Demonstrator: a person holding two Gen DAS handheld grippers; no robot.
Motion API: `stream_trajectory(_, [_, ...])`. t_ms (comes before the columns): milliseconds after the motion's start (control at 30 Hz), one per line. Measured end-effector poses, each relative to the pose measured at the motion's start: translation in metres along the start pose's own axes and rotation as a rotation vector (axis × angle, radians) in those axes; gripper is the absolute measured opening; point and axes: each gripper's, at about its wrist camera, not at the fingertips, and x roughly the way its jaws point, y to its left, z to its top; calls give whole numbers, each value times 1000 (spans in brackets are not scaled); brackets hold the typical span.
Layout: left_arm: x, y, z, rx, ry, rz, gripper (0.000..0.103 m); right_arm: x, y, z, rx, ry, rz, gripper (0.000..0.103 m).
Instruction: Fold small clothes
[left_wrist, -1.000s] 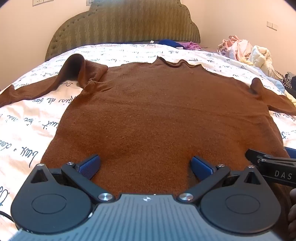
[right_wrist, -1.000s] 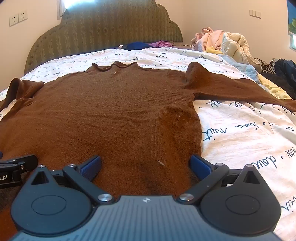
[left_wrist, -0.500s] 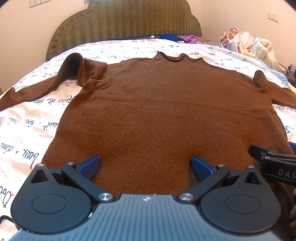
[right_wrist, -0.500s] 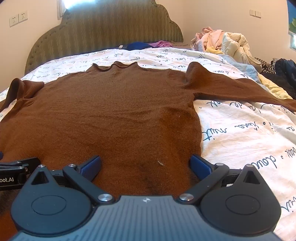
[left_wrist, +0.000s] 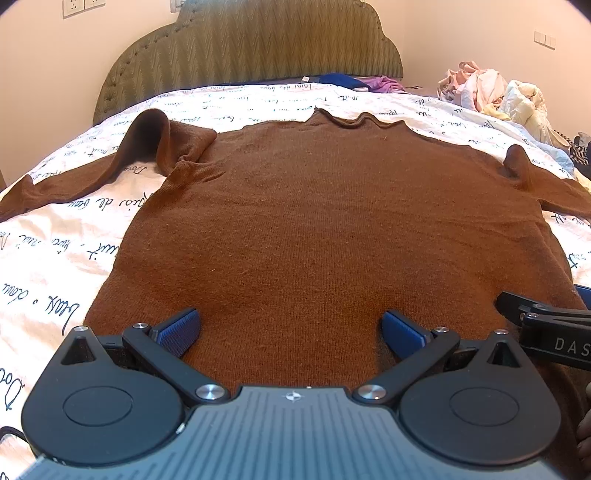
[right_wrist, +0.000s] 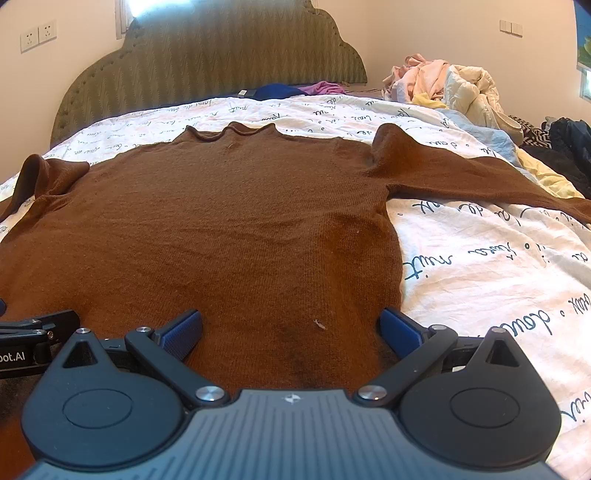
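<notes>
Two grippers hang low over the near hem of a brown sweater (left_wrist: 325, 229) that lies spread flat on a bed (left_wrist: 55, 258). The bed's white cover carries dark handwritten script. The sweater's collar points away, toward a green padded headboard (left_wrist: 255, 48).

Seen from the left wrist, the left gripper (left_wrist: 291, 330) has its jaws spread wide, holding nothing. Its blue pads (left_wrist: 177, 328) sit just above the knit near the hem, left of the sweater's middle. The black tip of the right gripper (left_wrist: 546, 325) pokes in from the right edge, beside the sweater's right side.

Seen from the right wrist, the right gripper (right_wrist: 290, 330) is likewise spread wide and empty, with its pads over the hem near the sweater's right edge. The left gripper (right_wrist: 33, 336) shows at the left edge.

Both sleeves stretch outward. The left sleeve (left_wrist: 110, 166) is bunched into a raised hump at the shoulder, then trails toward the bed's left edge. The right sleeve (right_wrist: 472, 177) runs out flat to the right after a small peak at the shoulder.

A heap of pale clothes (right_wrist: 443, 85) sits at the far right of the bed, and blue and purple garments (right_wrist: 295, 89) lie by the headboard.
</notes>
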Motion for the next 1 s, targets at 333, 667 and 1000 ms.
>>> stream_trajectory(333, [0, 0, 2, 5, -1, 4, 103, 0, 0, 0, 0, 0, 0, 103])
stream_trajectory(667, [1, 0, 3, -1, -2, 1, 103, -1, -1, 0, 2, -3, 2, 103])
stream_trajectory(1000, [1, 3, 3, -10, -10, -5, 103, -1, 0, 0, -4, -3, -2, 103])
